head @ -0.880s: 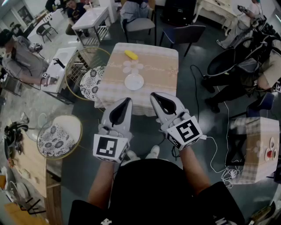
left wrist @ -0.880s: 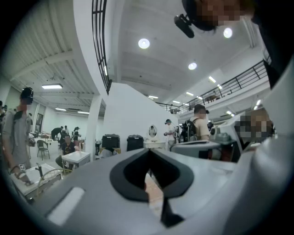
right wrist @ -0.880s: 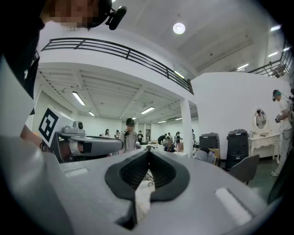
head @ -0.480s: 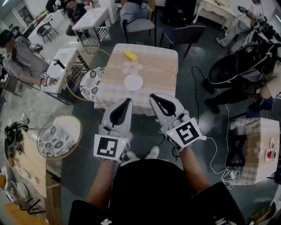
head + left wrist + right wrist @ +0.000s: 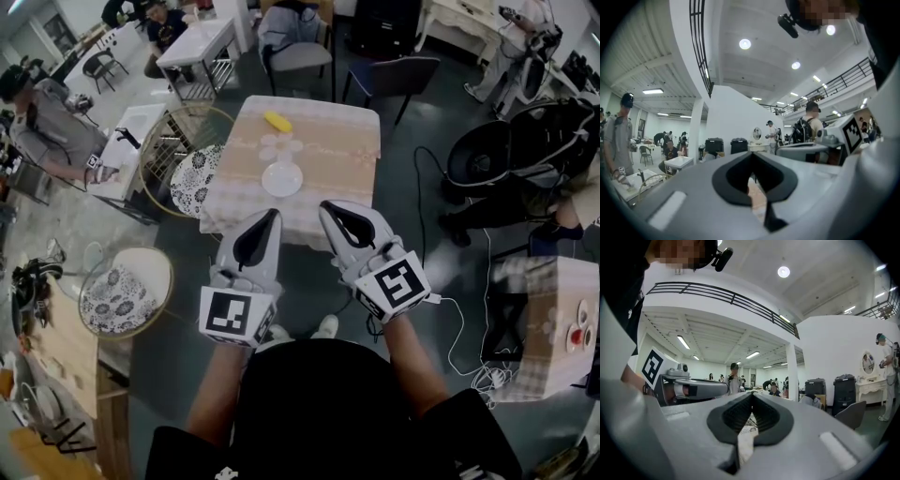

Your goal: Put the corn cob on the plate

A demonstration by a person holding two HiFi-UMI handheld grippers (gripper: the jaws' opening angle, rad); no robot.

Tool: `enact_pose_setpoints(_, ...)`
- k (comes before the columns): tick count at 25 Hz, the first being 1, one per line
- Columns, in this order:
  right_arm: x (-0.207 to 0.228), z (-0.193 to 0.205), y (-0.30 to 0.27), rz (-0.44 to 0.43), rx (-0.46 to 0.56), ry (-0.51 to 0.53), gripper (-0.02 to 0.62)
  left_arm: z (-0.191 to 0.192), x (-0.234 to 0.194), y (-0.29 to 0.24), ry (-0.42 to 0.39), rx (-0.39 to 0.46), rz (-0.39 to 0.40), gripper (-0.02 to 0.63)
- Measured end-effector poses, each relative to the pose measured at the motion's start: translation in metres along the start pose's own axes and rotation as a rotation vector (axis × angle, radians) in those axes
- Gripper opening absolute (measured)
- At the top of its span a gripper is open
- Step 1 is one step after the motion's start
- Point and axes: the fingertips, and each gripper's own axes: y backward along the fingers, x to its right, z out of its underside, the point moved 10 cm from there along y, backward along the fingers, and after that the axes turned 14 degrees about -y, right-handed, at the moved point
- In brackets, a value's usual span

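A yellow corn cob (image 5: 277, 120) lies at the far left of a small table with a beige checked cloth (image 5: 328, 155). A white plate (image 5: 282, 179) sits nearer the table's front edge, to the left of centre. My left gripper (image 5: 274, 216) and right gripper (image 5: 326, 206) are held level side by side, short of the table's near edge. Both are shut with nothing between their jaws. In the left gripper view (image 5: 751, 155) and the right gripper view (image 5: 752, 395) the jaw tips meet; neither shows the corn.
A grey chair (image 5: 298, 49) and a dark chair (image 5: 394, 70) stand behind the table. Two round patterned stools (image 5: 197, 176) (image 5: 122, 295) sit to the left. Several people sit around the room. A cable (image 5: 459, 323) lies on the floor at right, beside a second small table (image 5: 544, 309).
Both grippers stay in the same place and shut. The view has shifted very slightly; people in the background have moved a little.
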Motion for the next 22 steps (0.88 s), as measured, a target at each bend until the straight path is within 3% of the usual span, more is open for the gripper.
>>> enact_pose_setpoints(13,0.023,0.007,0.023,-0.029,-0.006,-0.03,0.002,0.0,0.027,0.0,-0.001,-0.065,-0.078,0.008)
enact_pose_setpoints(22,0.028,0.008,0.017,-0.033,-0.001,-0.037,0.002,0.0,0.024,-0.001,-0.02,-0.067,-0.086,0.008)
